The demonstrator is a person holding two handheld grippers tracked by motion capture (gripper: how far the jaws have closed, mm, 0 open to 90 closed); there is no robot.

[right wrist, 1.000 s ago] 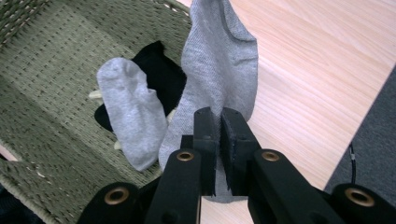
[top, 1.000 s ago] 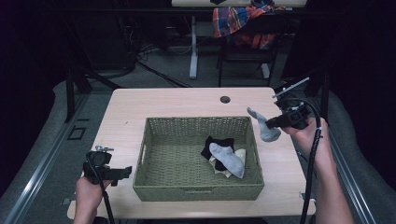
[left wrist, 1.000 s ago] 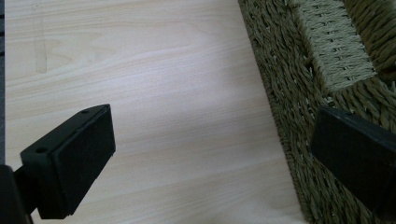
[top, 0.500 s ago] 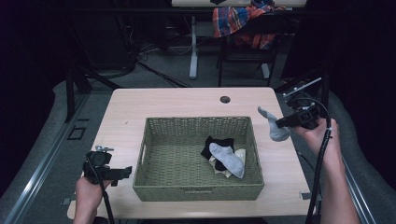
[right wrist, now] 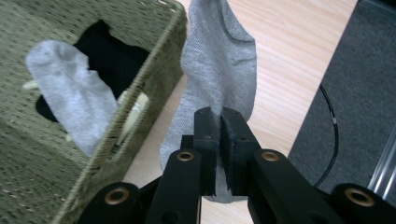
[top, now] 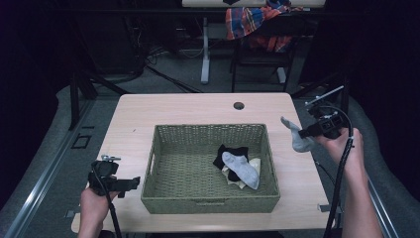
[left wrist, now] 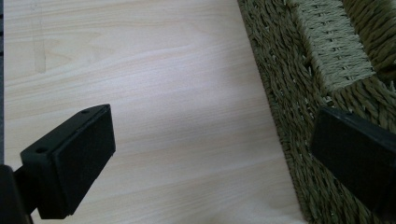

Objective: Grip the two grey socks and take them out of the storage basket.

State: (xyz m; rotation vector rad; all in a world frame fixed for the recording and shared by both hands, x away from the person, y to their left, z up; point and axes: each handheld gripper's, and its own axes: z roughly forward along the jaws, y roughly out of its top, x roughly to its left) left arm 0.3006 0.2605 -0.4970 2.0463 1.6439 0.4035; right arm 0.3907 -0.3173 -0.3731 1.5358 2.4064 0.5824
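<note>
A green woven basket (top: pixel 163 198) (right wrist: pixel 51 186) (left wrist: pixel 299 70) stands mid-table, holding a grey sock (top: pixel 241 168) (right wrist: pixel 70 100) on top of a black sock (top: pixel 229 153) (right wrist: pixel 116 51) and a pale one (top: pixel 253 163). My right gripper (top: pixel 303 134) (right wrist: pixel 219 126) is shut on another grey sock (top: pixel 297 139) (right wrist: pixel 219 60), which hangs over the table to the right of the basket. My left gripper (top: pixel 133 183) (left wrist: pixel 210 154) is open beside the basket's left front corner, low over the wood, with nothing between its jaws.
The light wooden table (top: pixel 188 111) has a round cable hole (top: pixel 238 105) at the back. A chair draped with plaid cloth (top: pixel 252 20) stands behind the table. Dark floor lies off the table's right edge (right wrist: pixel 355 93).
My right gripper has carried the grey sock to the right and slightly toward me, away from the basket. The left gripper has stayed put.
</note>
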